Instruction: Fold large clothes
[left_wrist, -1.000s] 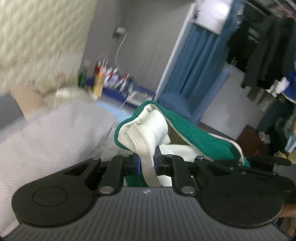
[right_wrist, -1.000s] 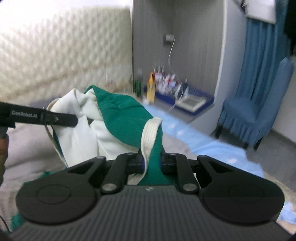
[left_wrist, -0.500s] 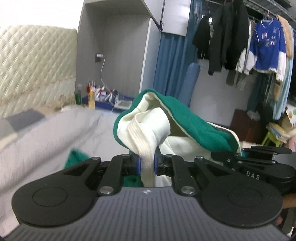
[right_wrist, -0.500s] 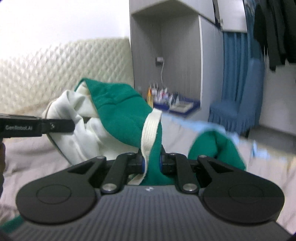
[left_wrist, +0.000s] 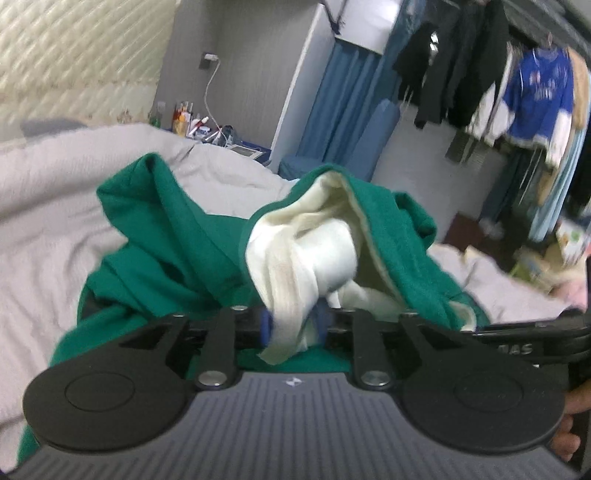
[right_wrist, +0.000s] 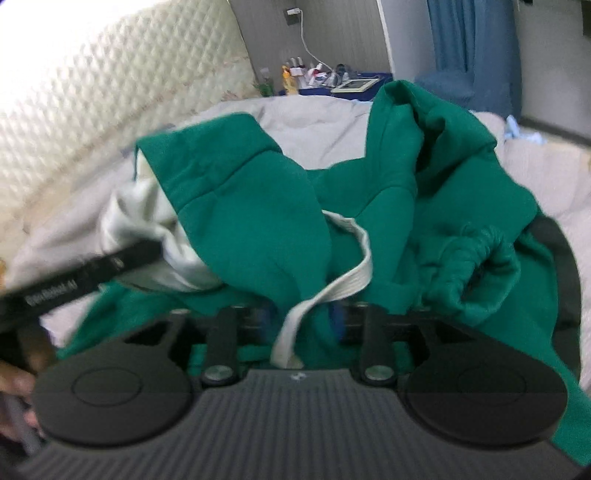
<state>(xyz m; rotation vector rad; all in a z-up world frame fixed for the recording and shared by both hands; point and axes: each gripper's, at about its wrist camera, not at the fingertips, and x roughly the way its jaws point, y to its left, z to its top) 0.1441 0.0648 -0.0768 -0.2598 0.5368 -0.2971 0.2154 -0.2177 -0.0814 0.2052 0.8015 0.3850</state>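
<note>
The green hoodie (left_wrist: 159, 258) lies in a loose heap on the bed (left_wrist: 48, 206), with its hood turned up so the white lining (left_wrist: 332, 243) shows. The step in hand seems to be the release: the garment has been brought down on the bed and both tongs are letting go of it.

The left tongs (left_wrist: 293, 325) have just been opening. The white drawstring (left_wrist: 291, 295) of the hood hangs between the jaws, but they stand a little apart and do not seem to press it. The right tongs (right_wrist: 301, 319) have also just been opening, somewhat wider; the other white cord (right_wrist: 332, 284) passes loosely through the gap and is not clamped.

Next, I think, the hoodie must be spread flat on the bed, because it is too crumpled for a clean fold. This calls for a new grip on the cloth itself, not on the cords.
</note>
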